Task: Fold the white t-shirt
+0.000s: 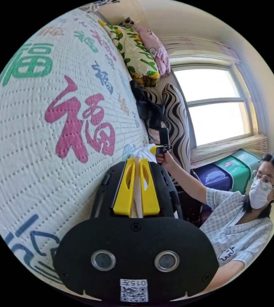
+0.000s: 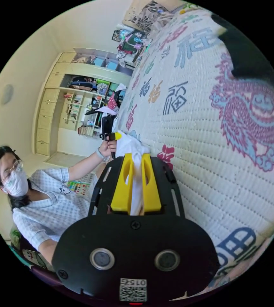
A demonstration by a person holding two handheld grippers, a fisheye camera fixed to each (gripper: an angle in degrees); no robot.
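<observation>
In the left gripper view, the left gripper [image 1: 137, 166] is seen with its yellow jaws closed on a fold of the white t-shirt [image 1: 142, 155], which is bunched up just above the bed cover [image 1: 47, 128]. The cover is a white quilted one, printed with large pink, green and blue characters. At its far end, flowered and pink pillows [image 1: 140, 52] are piled, and a dark garment [image 1: 148, 110] is laid beside a zebra-striped cushion [image 1: 176, 121]. A bright window [image 1: 216, 102] and coloured storage boxes [image 1: 236, 168] are seen behind. In the right gripper view, the right gripper [image 2: 136, 161] is likewise clamped on the white cloth, next to the same printed cover. Open shelves [image 2: 85, 105] full of small things are seen against the cream wall [image 2: 21, 64].
</observation>
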